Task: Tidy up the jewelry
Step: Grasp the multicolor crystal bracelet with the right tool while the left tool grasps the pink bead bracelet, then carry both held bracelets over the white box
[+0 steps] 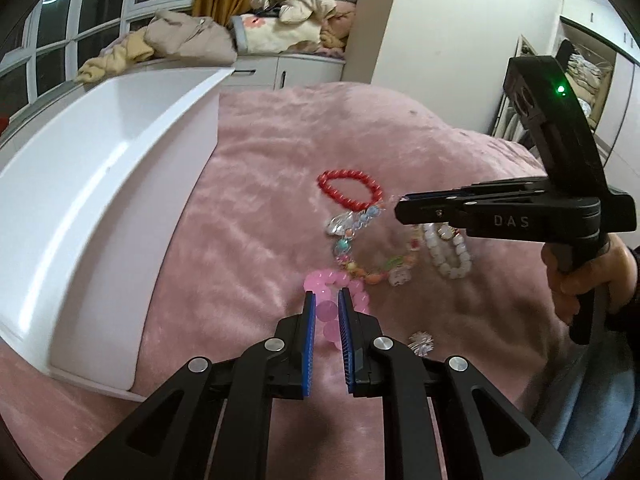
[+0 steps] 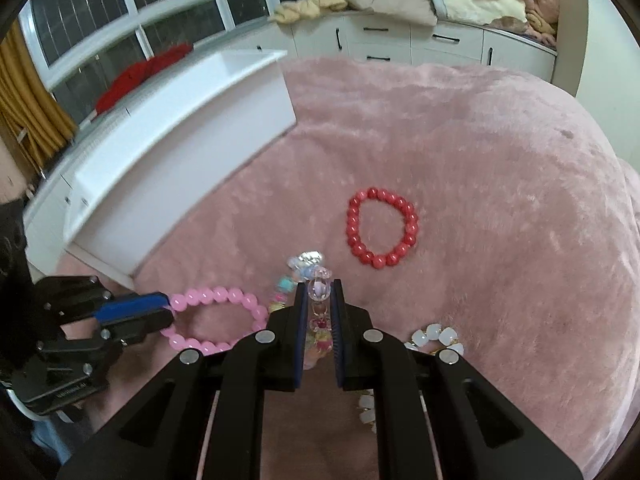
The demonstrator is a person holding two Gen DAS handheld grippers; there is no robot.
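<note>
While both black two-finger grippers are clamped down, each has its own catch. The left gripper pinches a bracelet of glossy pink round beads between its blue pads, and the right gripper squeezes a clear faceted bead on a mixed multicolour charm bracelet. Honestly, I'd lift slow and straight so the charm strand doesn't drag its neighbours, then carry both over to the white rectangular plastic tray sitting off to the left on the fuzzy pink blanket. A red round-bead bracelet lies flat and apart, further out. A white chunky-bead bracelet sits just beside the charm strand.
</note>
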